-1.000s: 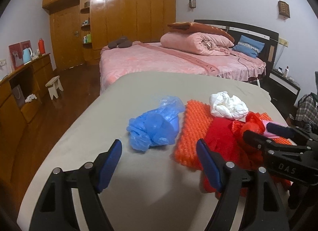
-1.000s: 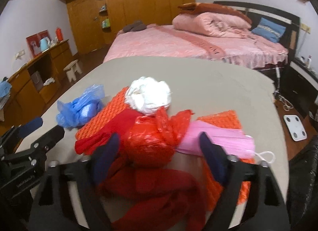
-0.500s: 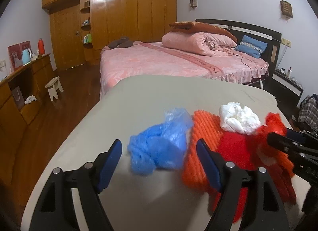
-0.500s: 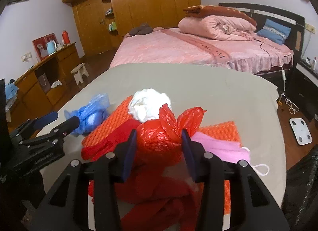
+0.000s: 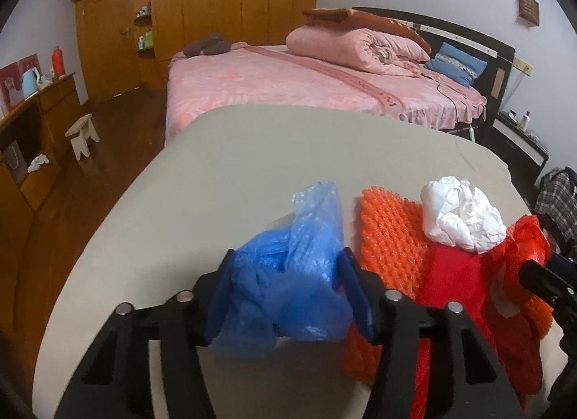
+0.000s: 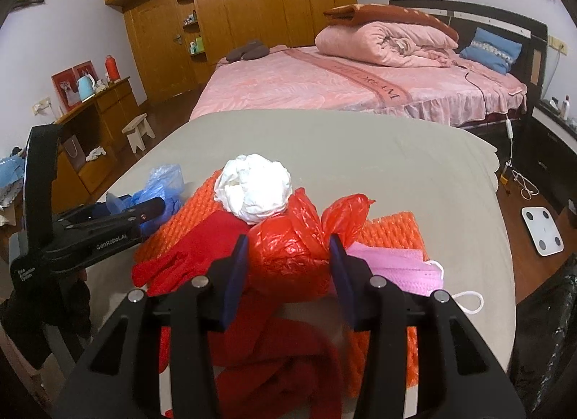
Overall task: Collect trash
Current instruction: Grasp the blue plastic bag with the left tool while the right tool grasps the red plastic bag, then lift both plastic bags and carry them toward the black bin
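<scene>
My left gripper is shut on a crumpled blue plastic bag and holds it just above the beige table. My right gripper is shut on a knotted red plastic bag. A white crumpled tissue ball sits on an orange bubble-wrap sheet just beyond the red bag. A red cloth lies under my right gripper, and a pink face mask lies to its right. The left gripper with the blue bag shows at the left of the right wrist view.
A pink bed with a rolled quilt stands behind the table. A wooden wardrobe fills the back wall. A wooden sideboard and a small white stool are at left. A white scale lies on the floor at right.
Both grippers have closed: the left onto the blue bag, the right onto the red bag. The left gripper moved forward to the blue bag and has raised it slightly.
</scene>
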`<action>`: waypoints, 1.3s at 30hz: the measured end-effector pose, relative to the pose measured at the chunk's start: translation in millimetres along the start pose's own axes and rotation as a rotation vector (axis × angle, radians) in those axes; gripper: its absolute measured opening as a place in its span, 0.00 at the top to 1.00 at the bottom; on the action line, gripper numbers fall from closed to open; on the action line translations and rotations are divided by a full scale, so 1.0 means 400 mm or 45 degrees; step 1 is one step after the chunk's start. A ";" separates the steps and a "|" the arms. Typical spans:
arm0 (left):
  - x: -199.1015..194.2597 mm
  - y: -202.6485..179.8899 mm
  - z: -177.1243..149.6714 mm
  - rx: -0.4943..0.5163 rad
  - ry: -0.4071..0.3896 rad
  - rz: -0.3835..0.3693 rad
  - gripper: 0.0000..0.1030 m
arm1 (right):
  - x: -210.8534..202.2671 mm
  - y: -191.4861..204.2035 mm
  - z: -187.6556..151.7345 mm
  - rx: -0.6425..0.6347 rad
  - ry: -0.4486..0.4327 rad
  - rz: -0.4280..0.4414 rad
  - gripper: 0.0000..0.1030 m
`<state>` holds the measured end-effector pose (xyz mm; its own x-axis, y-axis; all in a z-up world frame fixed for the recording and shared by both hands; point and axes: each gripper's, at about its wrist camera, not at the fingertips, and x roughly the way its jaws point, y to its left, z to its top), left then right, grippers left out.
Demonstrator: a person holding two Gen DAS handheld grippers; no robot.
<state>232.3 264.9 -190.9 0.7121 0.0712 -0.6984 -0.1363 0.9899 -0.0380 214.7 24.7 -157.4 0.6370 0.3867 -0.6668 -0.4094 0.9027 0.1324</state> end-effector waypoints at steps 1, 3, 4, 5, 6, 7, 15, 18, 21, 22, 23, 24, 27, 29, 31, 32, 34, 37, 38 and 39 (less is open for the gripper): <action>-0.001 -0.002 -0.001 0.002 -0.002 0.000 0.51 | -0.002 0.000 0.001 0.001 -0.001 0.001 0.58; -0.009 0.000 -0.003 0.002 -0.018 -0.002 0.56 | -0.012 0.003 0.000 0.005 -0.007 0.001 0.58; -0.013 0.001 -0.006 0.004 -0.027 -0.001 0.59 | -0.019 0.002 0.001 0.007 -0.011 -0.001 0.58; -0.017 -0.001 -0.007 0.007 -0.034 0.000 0.61 | -0.022 0.001 0.003 0.009 -0.013 0.000 0.58; -0.021 -0.005 -0.007 0.013 -0.042 0.001 0.63 | -0.028 0.000 0.003 0.011 -0.016 0.000 0.58; -0.023 -0.011 -0.004 0.015 -0.048 0.003 0.65 | -0.034 0.002 0.003 0.012 -0.019 -0.002 0.58; -0.115 -0.037 -0.012 0.003 -0.118 -0.013 0.68 | -0.089 -0.019 0.005 0.029 -0.054 0.001 0.58; -0.154 -0.052 -0.019 0.001 -0.137 -0.027 0.68 | -0.111 -0.027 0.003 0.029 -0.063 0.002 0.58; -0.170 -0.064 -0.035 0.023 -0.123 -0.021 0.68 | -0.118 -0.033 -0.008 0.029 -0.050 0.000 0.58; -0.164 -0.066 -0.046 0.034 -0.098 -0.014 0.68 | -0.114 -0.034 -0.015 0.026 -0.039 -0.002 0.58; -0.157 -0.066 -0.052 0.037 -0.080 -0.011 0.68 | -0.110 -0.035 -0.019 0.025 -0.030 -0.004 0.58; -0.146 -0.065 -0.061 0.039 -0.054 0.002 0.66 | -0.105 -0.034 -0.026 0.026 -0.018 -0.005 0.58; -0.140 -0.061 -0.074 0.037 -0.039 0.013 0.51 | -0.094 -0.033 -0.038 0.023 0.004 -0.009 0.58; -0.139 -0.064 -0.073 0.040 -0.042 0.028 0.44 | -0.091 -0.032 -0.045 0.025 0.011 -0.010 0.58; -0.127 -0.064 -0.075 0.043 -0.030 0.041 0.37 | -0.089 -0.034 -0.046 0.029 0.012 -0.012 0.58; -0.122 -0.064 -0.079 0.041 -0.024 0.040 0.35 | -0.089 -0.034 -0.048 0.029 0.011 -0.013 0.58; -0.107 -0.063 -0.088 0.031 -0.006 0.031 0.32 | -0.090 -0.037 -0.049 0.029 0.013 -0.015 0.58; -0.085 -0.066 -0.097 0.038 0.051 0.031 0.32 | -0.091 -0.044 -0.050 0.029 0.014 -0.018 0.58; -0.084 -0.065 -0.098 0.034 0.053 0.016 0.35 | -0.094 -0.046 -0.049 0.031 0.012 -0.018 0.58; -0.085 -0.062 -0.098 0.028 0.053 0.000 0.42 | -0.096 -0.047 -0.048 0.032 0.010 -0.019 0.58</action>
<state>184.3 232.9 -194.3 0.6828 0.0667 -0.7275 -0.1207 0.9924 -0.0224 185.2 -10.7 -148.3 0.6377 0.3721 -0.6744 -0.3837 0.9127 0.1407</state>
